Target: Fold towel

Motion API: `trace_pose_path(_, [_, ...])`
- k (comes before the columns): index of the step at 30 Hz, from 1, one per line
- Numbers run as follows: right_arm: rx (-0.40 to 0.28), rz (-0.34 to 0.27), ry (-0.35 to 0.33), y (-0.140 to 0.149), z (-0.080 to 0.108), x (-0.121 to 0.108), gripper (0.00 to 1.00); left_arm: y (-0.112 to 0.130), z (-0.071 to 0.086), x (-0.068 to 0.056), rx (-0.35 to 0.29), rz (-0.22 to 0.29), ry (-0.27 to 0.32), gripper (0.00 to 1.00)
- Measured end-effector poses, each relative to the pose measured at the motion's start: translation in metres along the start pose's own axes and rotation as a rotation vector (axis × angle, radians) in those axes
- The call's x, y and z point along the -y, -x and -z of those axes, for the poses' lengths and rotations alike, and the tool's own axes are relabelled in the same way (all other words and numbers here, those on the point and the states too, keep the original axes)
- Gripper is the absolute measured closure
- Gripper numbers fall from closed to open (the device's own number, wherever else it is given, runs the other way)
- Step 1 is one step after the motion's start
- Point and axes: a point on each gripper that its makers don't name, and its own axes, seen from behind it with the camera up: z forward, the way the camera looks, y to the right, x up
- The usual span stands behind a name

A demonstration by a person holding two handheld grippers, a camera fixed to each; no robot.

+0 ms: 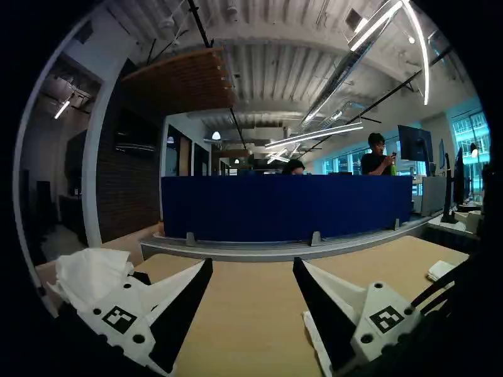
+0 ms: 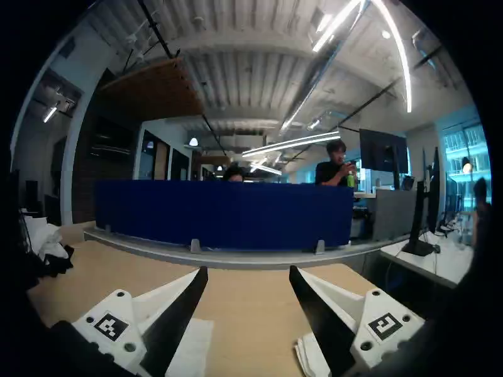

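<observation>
My left gripper (image 1: 251, 261) is open above the wooden table (image 1: 251, 314), with nothing between its fingers. A crumpled white towel (image 1: 91, 273) lies at the table's left, just behind the left finger. A white cloth edge (image 1: 310, 327) shows under the right finger. My right gripper (image 2: 247, 269) is also open and holds nothing. Flat white towel (image 2: 192, 345) lies on the table (image 2: 251, 314) below its left finger, and a folded white edge (image 2: 303, 352) sits below its right finger.
A blue partition (image 1: 283, 204) runs along the table's far edge, with two people behind it. A small white folded cloth (image 1: 440, 270) lies at the right edge. A pile of white cloths (image 2: 41, 239) sits at the far left. Monitors (image 2: 418, 201) stand on the desk to the right.
</observation>
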Motion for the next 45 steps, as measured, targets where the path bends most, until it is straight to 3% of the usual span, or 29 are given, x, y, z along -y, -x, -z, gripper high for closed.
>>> trace_pose_path(6, [-0.003, -0.001, 0.005, -0.033, 0.003, 0.000, 0.00, -0.032, 0.007, -0.017, 0.011, -0.010, 0.020, 0.05])
trace_pose_path(18, [0.030, -0.013, -0.019, -0.049, 0.000, 0.003, 0.00, -0.046, 0.004, -0.029, 0.059, -0.020, 0.057, 0.05])
trace_pose_path(24, [0.092, 0.026, -0.117, -0.043, -0.001, 0.022, 0.00, -0.040, 0.004, -0.046, 0.122, -0.041, 0.146, 0.05])
trace_pose_path(34, [0.257, 0.091, -0.355, -0.022, 0.012, 0.069, 0.00, -0.028, 0.011, -0.085, 0.231, -0.065, 0.368, 0.05])
trace_pose_path(45, [0.341, 0.132, -0.420, 0.003, 0.018, 0.082, 0.00, 0.002, 0.015, -0.102, 0.301, -0.088, 0.462, 0.05])
